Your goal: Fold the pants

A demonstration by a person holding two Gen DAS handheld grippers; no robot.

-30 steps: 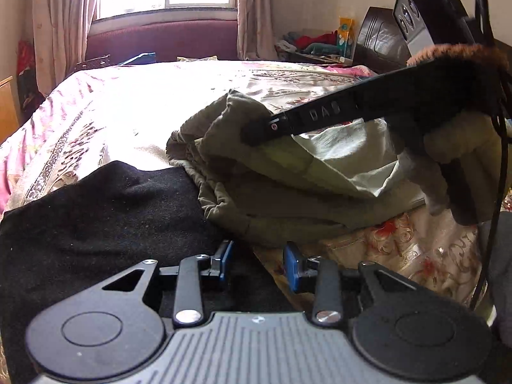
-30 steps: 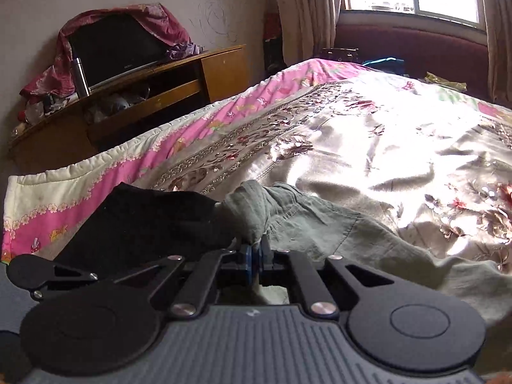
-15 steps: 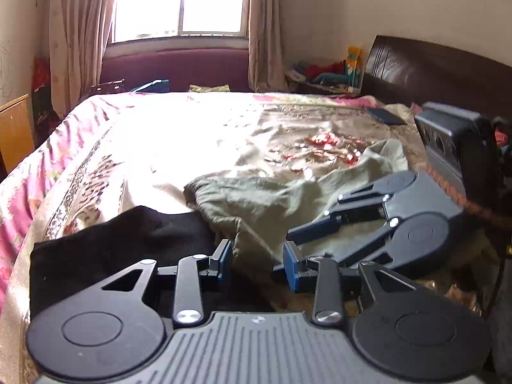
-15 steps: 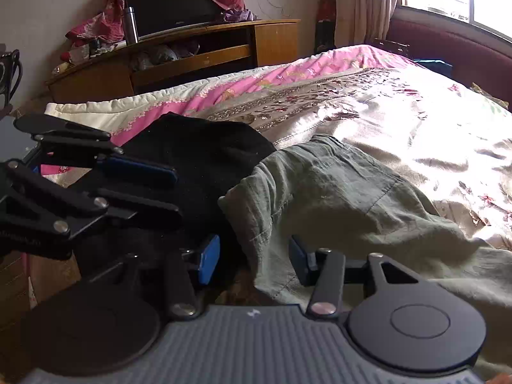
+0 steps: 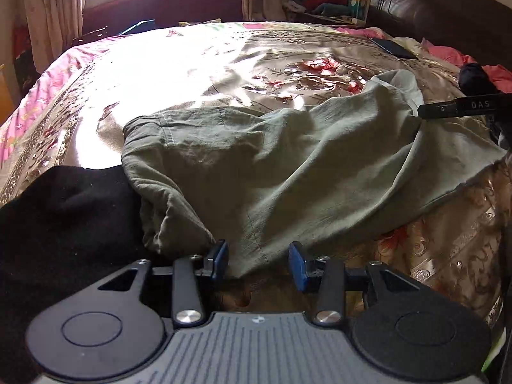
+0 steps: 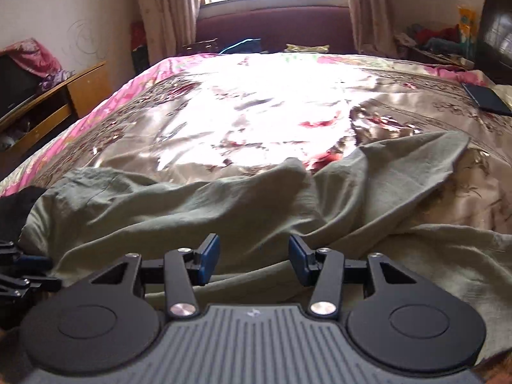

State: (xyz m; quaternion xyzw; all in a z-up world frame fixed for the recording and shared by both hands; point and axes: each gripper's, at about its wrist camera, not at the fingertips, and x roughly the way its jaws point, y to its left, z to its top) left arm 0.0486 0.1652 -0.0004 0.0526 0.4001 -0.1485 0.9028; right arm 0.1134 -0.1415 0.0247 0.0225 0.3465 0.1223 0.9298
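The crumpled olive-green cotton pants lie on the floral satin bed cover. Left tongs have just been opening, half-open above the cloth edge, gripping nothing. Right tongs also half-open, empty. Only the left view shows the black cloth at 9 o'clock fully.

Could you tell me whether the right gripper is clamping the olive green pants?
No, the right gripper has its blue-padded fingers apart, above the olive green pants without pinching them.
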